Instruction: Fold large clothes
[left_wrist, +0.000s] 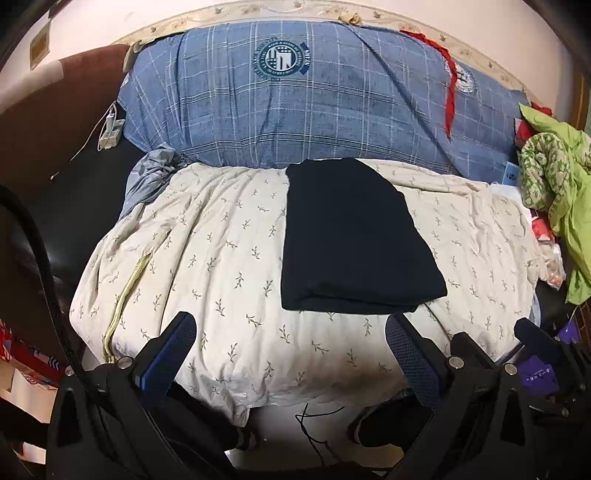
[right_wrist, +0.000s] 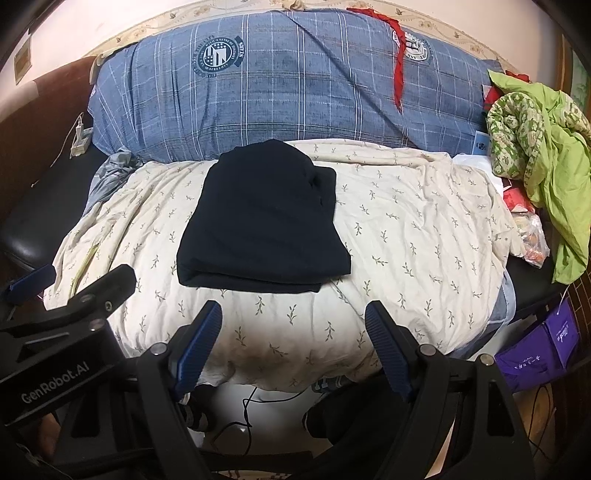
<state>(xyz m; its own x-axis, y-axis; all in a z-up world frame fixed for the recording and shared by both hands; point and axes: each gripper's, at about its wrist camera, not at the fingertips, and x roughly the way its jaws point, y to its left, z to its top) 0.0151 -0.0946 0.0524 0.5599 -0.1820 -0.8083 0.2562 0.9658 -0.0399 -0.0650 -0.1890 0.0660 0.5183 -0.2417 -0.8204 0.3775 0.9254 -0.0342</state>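
- Left wrist view: the dark garment (left_wrist: 351, 236) lies folded into a rectangle right of centre in the frame, on a cream quilt (left_wrist: 221, 266) printed with small leaf sprigs.
- The left gripper (left_wrist: 291, 339) is at the bottom of the frame with its jaws spread wide and nothing between them; its blue pads sit just below the near edge of the garment and do not touch it.
- In the right wrist view the right gripper (right_wrist: 293, 325) also stands wide open and empty, low in the frame, with the garment (right_wrist: 262, 225) above it at the centre.
- At the lower left of the right wrist view the body of the other gripper carries the white writing "GenRobot.AI" (right_wrist: 55, 382).
- A blue checked duvet (left_wrist: 314, 103) fills the upper part; it bears round crests (left_wrist: 282, 59) whose letters are too small to read.
- A red strip of cloth (left_wrist: 448, 92) hangs over the duvet at the upper right.
- A green blanket (right_wrist: 546, 155) lies heaped at the right edge.
- A purple bag (right_wrist: 546, 347) at the lower right has white print that I cannot read.
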